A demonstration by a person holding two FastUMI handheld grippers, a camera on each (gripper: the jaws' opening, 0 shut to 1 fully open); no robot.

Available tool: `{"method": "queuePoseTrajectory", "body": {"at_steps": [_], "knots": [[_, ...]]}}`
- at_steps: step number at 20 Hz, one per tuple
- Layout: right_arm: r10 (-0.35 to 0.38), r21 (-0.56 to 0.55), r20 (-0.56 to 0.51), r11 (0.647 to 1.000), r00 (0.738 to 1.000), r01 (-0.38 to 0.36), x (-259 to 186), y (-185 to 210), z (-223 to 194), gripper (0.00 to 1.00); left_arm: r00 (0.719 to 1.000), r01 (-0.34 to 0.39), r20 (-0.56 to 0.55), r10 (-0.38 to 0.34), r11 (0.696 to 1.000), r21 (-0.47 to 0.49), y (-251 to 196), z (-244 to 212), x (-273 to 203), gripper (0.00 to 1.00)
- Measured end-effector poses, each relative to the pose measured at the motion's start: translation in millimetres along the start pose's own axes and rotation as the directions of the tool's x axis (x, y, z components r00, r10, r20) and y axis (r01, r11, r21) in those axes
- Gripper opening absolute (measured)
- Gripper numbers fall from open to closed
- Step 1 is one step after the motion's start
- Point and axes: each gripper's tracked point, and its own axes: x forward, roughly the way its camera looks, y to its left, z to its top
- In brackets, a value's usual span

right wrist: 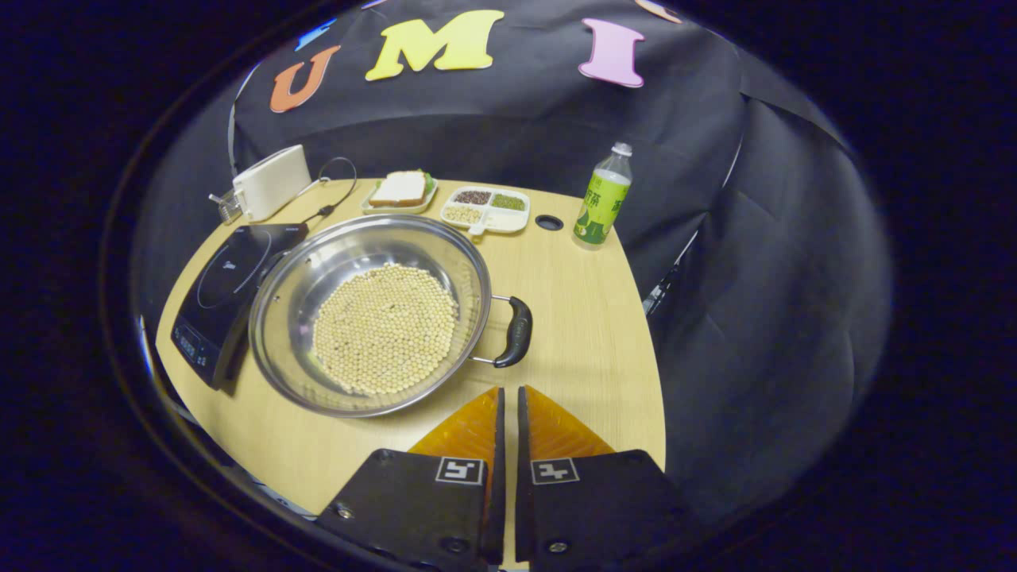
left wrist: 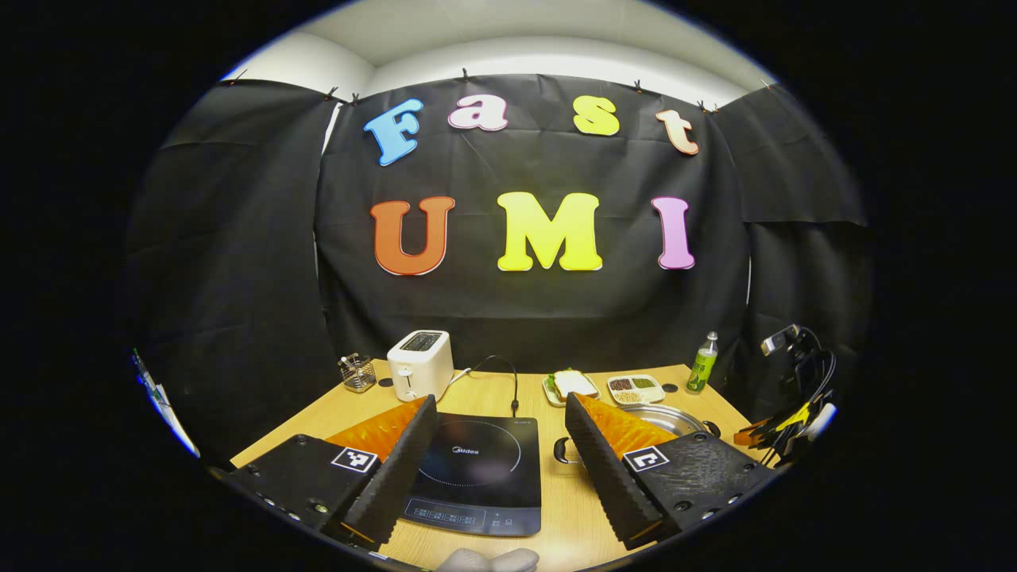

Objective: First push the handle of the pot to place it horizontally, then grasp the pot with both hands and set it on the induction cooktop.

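The pot [right wrist: 371, 314], full of small round beans [right wrist: 385, 328], is seen on the table [right wrist: 588, 318] beside the induction cooktop [right wrist: 226, 298]. The right gripper [right wrist: 509, 409] is closed on nothing, near its handle [right wrist: 515, 331]. The left gripper [left wrist: 500, 433] is wide open, holding nothing.

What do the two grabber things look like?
Each gripper, left and right, has two wedge-shaped fingers on blocky black bases, and each base wears a small square black-and-white tag. The left fingers have ribbed inner faces.
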Motion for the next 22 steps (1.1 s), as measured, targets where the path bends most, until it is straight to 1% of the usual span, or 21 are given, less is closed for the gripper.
{"method": "queuePoseTrajectory", "body": {"at_steps": [1,2,3,4,5,6,7,8,9,10,11,12,14,15,16,17,18,19,20,21,22], "knots": [[0.004,0.008,0.02,1.0,1.0,-0.004,-9.1,1.7,-0.8,0.1,1.0,0.02,-0.007,-0.02,1.0,0.007,-4.5,-4.9,0.6,0.96],[0.0,0.02,0.039,1.0,0.999,-0.001,-18.4,2.5,-1.8,0.17,0.999,0.038,-0.015,-0.038,0.999,0.012,-8.4,-8.9,0.2,0.96],[0.006,0.027,0.05,1.0,0.999,-0.008,-25.6,5.2,-3.4,0.27,0.998,0.055,-0.023,-0.055,0.998,0.016,-12.2,-12.5,1.9,0.96],[0.018,0.031,0.056,0.999,0.998,-0.02,-34.2,9.9,-6.3,0.33,0.997,0.073,-0.036,-0.072,0.997,0.017,-16.5,-18.5,4.2,0.96],[0.027,0.035,0.065,0.999,0.997,-0.029,-39.7,13.3,-7.5,0.53,0.995,0.084,-0.048,-0.084,0.996,0.016,-21.7,-24.8,6.8,0.96],[0.028,0.038,0.08,0.999,0.996,-0.031,-44.7,14.7,-7.9,0.65,0.994,0.094,-0.057,-0.093,0.995,0.017,-25.4,-29.5,8.4,0.96],[0.026,0.04,0.086,0.999,0.996,-0.029,-47.1,14.5,-7.3,0.74,0.992,0.104,-0.07,-0.102,0.994,0.016,-30.2,-34.7,11.1,0.96],[0.021,0.045,0.095,0.999,0.995,-0.026,-47.1,14.2,-9.4,0.78,0.99,0.115,-0.079,-0.113,0.993,0.016,-35.1,-40.2,14.3,0.96],[0.028,0.054,0.099,0.998,0.995,-0.033,-47.8,16.4,-9.8,0.87,0.989,0.121,-0.092,-0.119,0.992,0.019,-39.5,-45.6,17.6,0.96],[0.033,0.067,0.098,0.997,0.995,-0.04,-47.9,17.3,-10.6,0.88,0.987,0.127,-0.1,-0.123,0.992,0.026,-43.1,-50.4,22.6,0.96],[0.036,0.08,0.095,0.996,0.995,-0.044,-45.4,16.7,-11.1,0.85,0.985,0.13,-0.121,-0.126,0.991,0.026,-46.8,-57.8,27.5,0.96],[0.038,0.088,0.088,0.995,0.995,-0.046,-43.6,15.4,-12.1,0.89,0.982,0.138,-0.135,-0.134,0.99,0.023,-50.9,-65.3,32.9,0.96],[0.044,0.1,0.076,0.994,0.996,-0.052,-36.9,12.2,-11.5,0.85,0.974,0.151,-0.172,-0.147,0.989,0.008,-60.0,-79.2,44.7,0.96],[0.048,0.1,0.072,0.993,0.996,-0.055,-33.4,10.3,-9.7,0.88,0.969,0.157,-0.191,-0.155,0.988,-0.004,-64.6,-86.3,50.7,0.97],[0.049,0.096,0.066,0.994,0.997,-0.055,-28.7,8.0,-7.8,0.85,0.965,0.162,-0.208,-0.162,0.987,-0.017,-68.3,-94.2,58.0,0.97],[0.054,0.093,0.061,0.994,0.997,-0.059,-24.1,6.7,-6.1,0.88,0.961,0.158,-0.227,-0.16,0.987,-0.027,-71.1,-102.1,66.4,0.97],[0.059,0.092,0.058,0.994,0.997,-0.064,-19.2,6.2,-2.6,0.85,0.956,0.156,-0.246,-0.159,0.987,-0.032,-73.3,-108.9,75.0,0.97],[0.066,0.086,0.05,0.994,0.997,-0.07,-12.4,5.7,-0.1,0.86,0.951,0.153,-0.266,-0.157,0.988,-0.037,-76.0,-117.9,83.3,0.97],[0.072,0.083,0.043,0.994,0.996,-0.075,-5.7,5.2,2.4,0.88,0.945,0.142,-0.293,-0.147,0.989,-0.038,-76.8,-126.9,91.3,0.96],[0.079,0.081,0.036,0.993,0.996,-0.082,0.9,5.1,5.9,0.85,0.94,0.14,-0.309,-0.146,0.989,-0.04,-80.2,-133.9,99.0,0.97],[0.087,0.08,0.029,0.993,0.996,-0.089,7.5,4.7,9.4,0.85,0.936,0.136,-0.324,-0.141,0.99,-0.037,-82.4,-139.8,108.1,0.97]]}}
